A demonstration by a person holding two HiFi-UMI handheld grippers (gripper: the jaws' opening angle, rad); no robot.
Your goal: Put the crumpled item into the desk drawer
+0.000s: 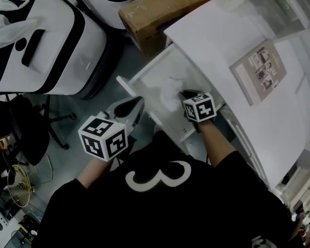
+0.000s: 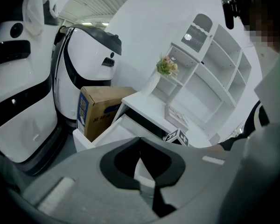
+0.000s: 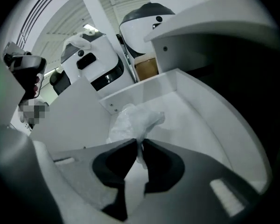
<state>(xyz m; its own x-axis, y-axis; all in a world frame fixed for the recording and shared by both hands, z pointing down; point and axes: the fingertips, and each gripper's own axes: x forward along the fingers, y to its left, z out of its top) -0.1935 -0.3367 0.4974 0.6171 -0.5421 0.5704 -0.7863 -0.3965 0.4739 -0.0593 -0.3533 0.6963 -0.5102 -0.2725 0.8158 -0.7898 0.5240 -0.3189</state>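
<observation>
The crumpled item (image 1: 169, 93) is a wad of thin white plastic, and it sits low inside the open white desk drawer (image 1: 143, 76). My right gripper (image 1: 183, 95) reaches into the drawer from the near side and is shut on the wad. In the right gripper view the jaw tips pinch a fold of the crumpled item (image 3: 136, 119) just above the drawer floor (image 3: 196, 120). My left gripper (image 1: 138, 103) hovers outside the drawer's front left corner, shut, with nothing between its jaws. The left gripper view shows the drawer (image 2: 107, 133) from outside.
A cardboard box (image 1: 160, 9) stands on the floor beyond the drawer, next to a large white and black machine (image 1: 46, 40). A booklet (image 1: 259, 70) lies on the white desk top (image 1: 217, 40). A black chair (image 1: 26, 130) is at the left. White shelves (image 2: 214, 73) rise behind the desk.
</observation>
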